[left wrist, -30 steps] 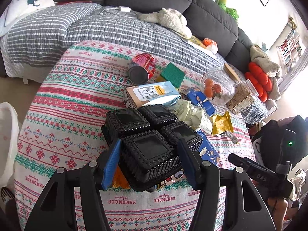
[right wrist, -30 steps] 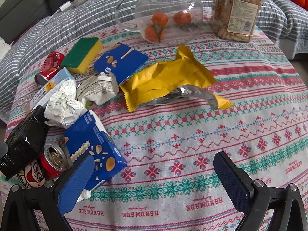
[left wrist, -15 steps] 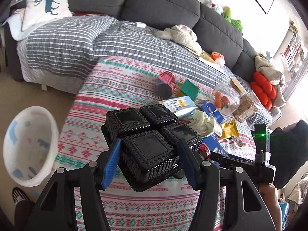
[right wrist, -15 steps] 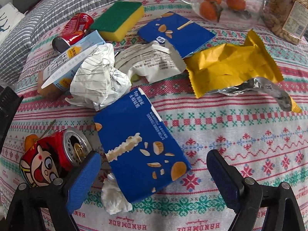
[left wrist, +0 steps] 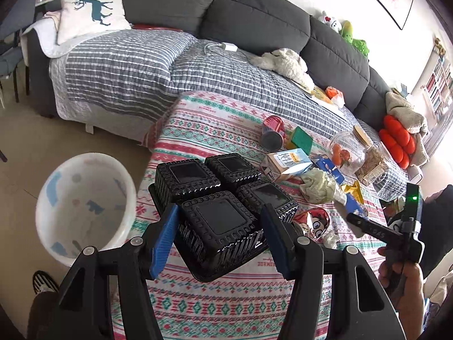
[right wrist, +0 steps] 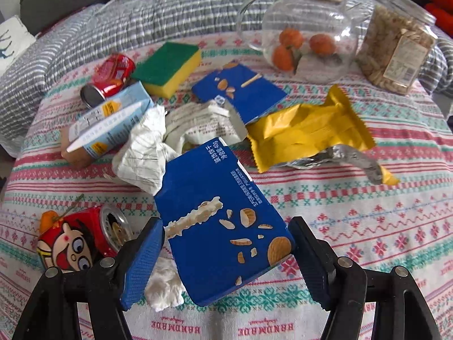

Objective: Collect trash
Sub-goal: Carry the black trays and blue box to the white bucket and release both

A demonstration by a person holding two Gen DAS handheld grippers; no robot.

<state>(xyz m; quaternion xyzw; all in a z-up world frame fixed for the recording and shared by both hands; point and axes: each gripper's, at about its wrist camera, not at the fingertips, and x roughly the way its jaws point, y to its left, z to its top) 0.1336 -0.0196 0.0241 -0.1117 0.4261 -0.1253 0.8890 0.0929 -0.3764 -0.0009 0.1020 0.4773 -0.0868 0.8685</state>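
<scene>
My left gripper is shut on a black four-cell plastic tray, held in the air over the table's near-left edge. A white bin stands on the floor below and to its left. My right gripper straddles a blue snack box lying on the patterned tablecloth. Its jaws are closing, and the pads sit at the box's sides without a firm squeeze. Around the box lie a cartoon red can, a white tissue, crumpled paper, a yellow wrapper and a milk carton.
Farther back on the table are a second red can, a green-yellow sponge, another blue box, a glass jar with oranges and a jar of nuts. A grey sofa runs behind. A person's hand holds the right tool.
My left gripper carried the black tray back off the table toward the left, bringing the white bin into view. My right gripper slid left onto the blue box and its jaws narrowed.
</scene>
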